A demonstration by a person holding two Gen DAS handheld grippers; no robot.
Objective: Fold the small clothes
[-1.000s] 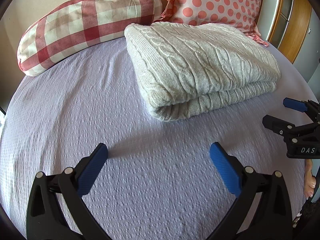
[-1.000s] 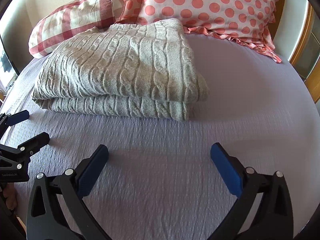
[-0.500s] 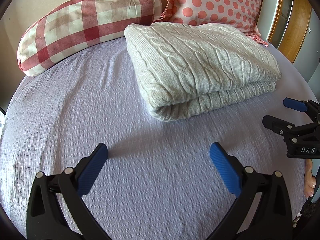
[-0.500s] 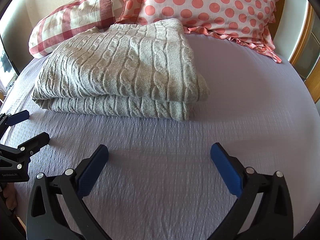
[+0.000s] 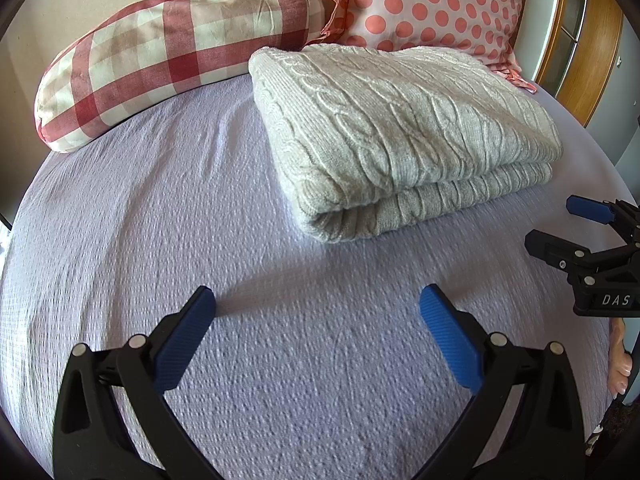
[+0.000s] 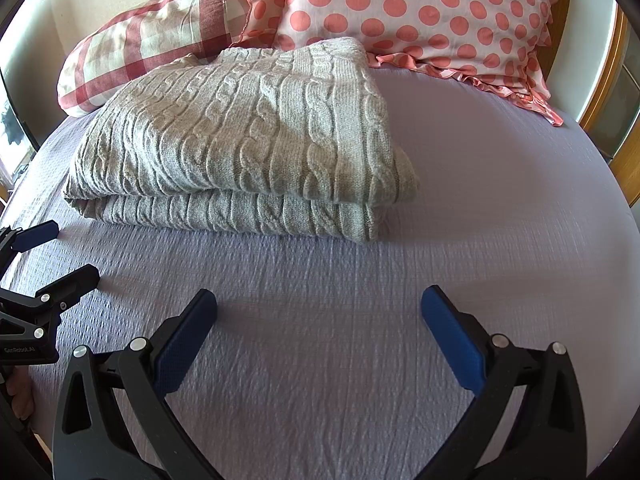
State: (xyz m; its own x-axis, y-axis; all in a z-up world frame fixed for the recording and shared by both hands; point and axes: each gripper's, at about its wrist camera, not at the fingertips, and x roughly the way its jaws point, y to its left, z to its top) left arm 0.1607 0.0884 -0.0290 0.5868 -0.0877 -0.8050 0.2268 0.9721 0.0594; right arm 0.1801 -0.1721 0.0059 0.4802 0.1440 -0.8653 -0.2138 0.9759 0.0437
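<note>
Left wrist view has the grey cable-knit sweater (image 5: 400,136) sitting folded in a thick two-layer bundle on the lilac bedspread (image 5: 160,240), its far edge touching the polka-dot pillow (image 5: 424,0), with the checked pillow (image 5: 168,44) just to the sweater's left. So honestly it looks about done to me.

The left gripper (image 5: 316,316) hangs on the near side of the sweater with its jaws spread wide and nothing between them. Same deal with the right gripper (image 6: 318,316), wide apart and empty, near the sweater's front edge but not touching.

What could go wrong? If either one goes back in, a chunky knit like this probably snags easily, and pinching only the top layer would likely peel the fold open. Pushing the bundle toward the pillows could also bunch up the lower layer. The right-hand corner already looks a bit uneven in the right wrist view, so tugging there seems riskiest.
</note>
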